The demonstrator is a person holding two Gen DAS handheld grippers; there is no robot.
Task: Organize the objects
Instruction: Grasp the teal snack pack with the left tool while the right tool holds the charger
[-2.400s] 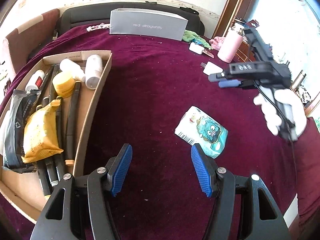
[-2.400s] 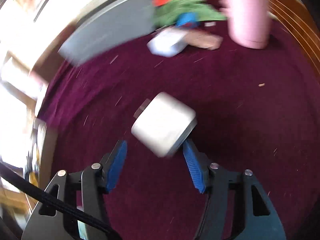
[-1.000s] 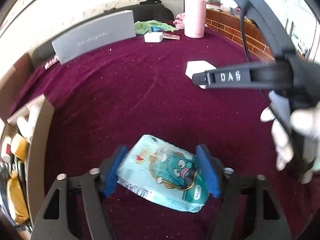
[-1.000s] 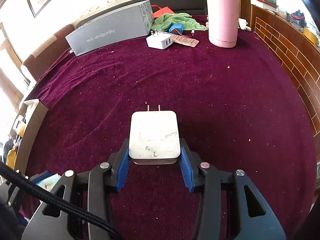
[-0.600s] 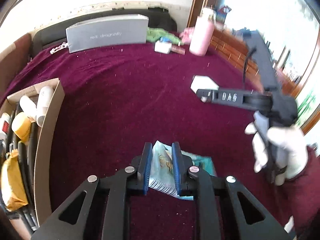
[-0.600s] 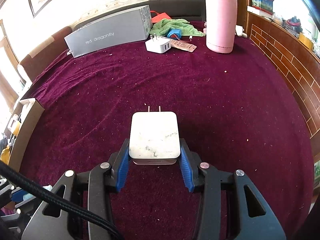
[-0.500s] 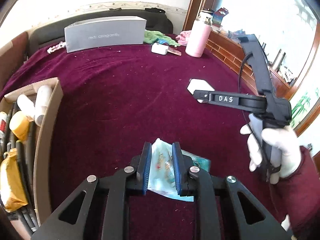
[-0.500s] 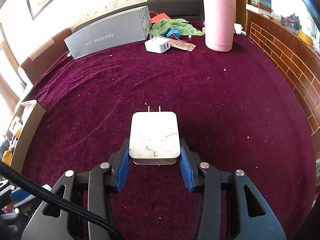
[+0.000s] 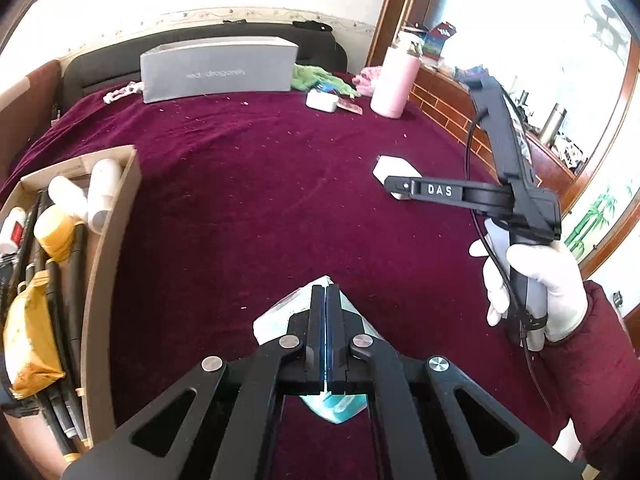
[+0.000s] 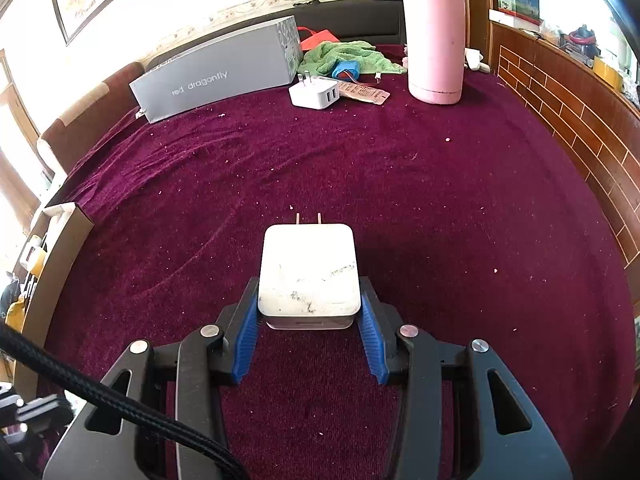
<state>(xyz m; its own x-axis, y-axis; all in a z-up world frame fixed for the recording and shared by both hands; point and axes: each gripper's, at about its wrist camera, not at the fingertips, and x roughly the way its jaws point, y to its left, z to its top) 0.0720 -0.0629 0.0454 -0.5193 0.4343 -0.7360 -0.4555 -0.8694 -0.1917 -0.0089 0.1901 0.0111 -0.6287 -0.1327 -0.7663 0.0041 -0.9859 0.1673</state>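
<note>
My left gripper is shut on a light-blue cartoon packet. The packet is pinched thin between the jaws and hangs just above the maroon cloth. My right gripper is shut on a white plug-in charger, prongs pointing away, held a little above the cloth. In the left wrist view that right gripper reaches in from the right with the charger, held by a white-gloved hand. The cardboard box with bottles, pens and a yellow pouch lies at the left.
At the back stand a grey "red dragonfly" box, a pink flask, a second white charger and a green cloth. A brick-pattern ledge borders the right side. The cardboard box edge shows far left.
The left jaws have closed onto the packet, squeezed it thin and lifted it off the cloth. The right gripper has kept still with the charger.
</note>
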